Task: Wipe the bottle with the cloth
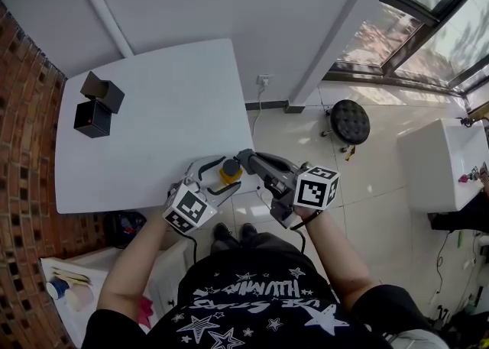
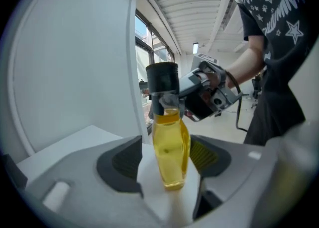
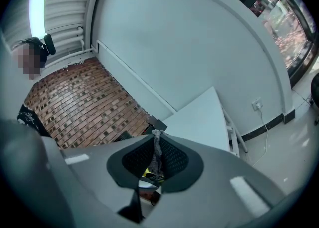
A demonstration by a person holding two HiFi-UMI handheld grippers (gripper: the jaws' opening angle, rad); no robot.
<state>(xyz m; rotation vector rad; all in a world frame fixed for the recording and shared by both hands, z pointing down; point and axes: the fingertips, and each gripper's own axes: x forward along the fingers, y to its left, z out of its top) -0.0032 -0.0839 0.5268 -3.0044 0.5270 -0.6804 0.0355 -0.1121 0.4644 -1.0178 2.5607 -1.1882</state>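
Upright, the bottle [image 2: 171,149] stands close to the near corner of the table [image 1: 153,111], between the jaws of the left gripper [image 1: 218,177]. They are wide apart with a gap at one pad, so nothing clamps the bottle. The right gripper [image 1: 248,160] is up at its neck, jaws pinched on a thin fold of cloth [image 3: 157,158]. A sideways rub that high could tip the loose bottle or push it off the edge. A hard drag might pull the cloth free.
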